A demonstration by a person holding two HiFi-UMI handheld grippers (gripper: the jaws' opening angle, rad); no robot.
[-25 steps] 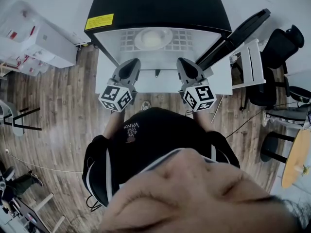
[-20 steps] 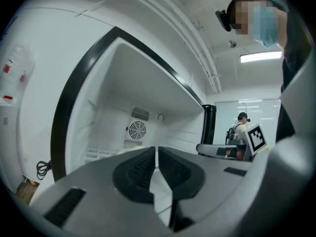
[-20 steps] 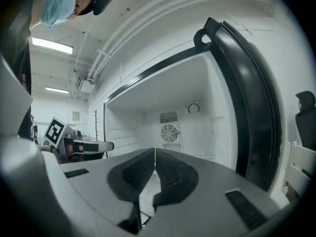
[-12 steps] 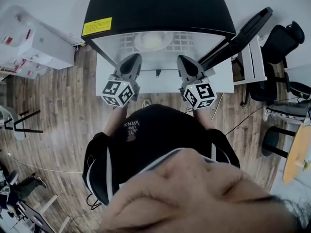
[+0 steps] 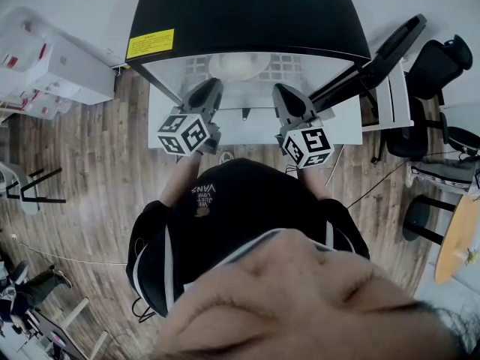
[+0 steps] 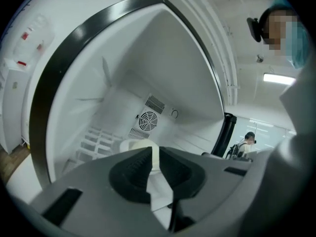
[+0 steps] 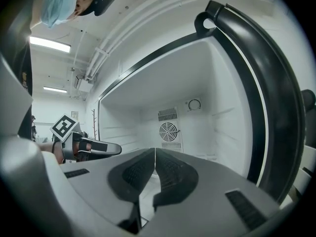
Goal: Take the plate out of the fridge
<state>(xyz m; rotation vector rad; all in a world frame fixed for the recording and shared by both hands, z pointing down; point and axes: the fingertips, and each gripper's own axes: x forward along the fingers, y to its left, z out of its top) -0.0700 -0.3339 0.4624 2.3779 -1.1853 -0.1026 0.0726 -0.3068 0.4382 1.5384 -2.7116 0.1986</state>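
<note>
Your shut, empty left gripper and right gripper have edged toward the open fridge; the plate waits inside, untouched.

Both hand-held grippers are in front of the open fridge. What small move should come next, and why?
Probably open the left hand-held gripper and ease it toward the plate. The plate lies untouched on the wire shelf inside the fridge, and both this gripper and the right hand-held gripper are shut and empty.
</note>
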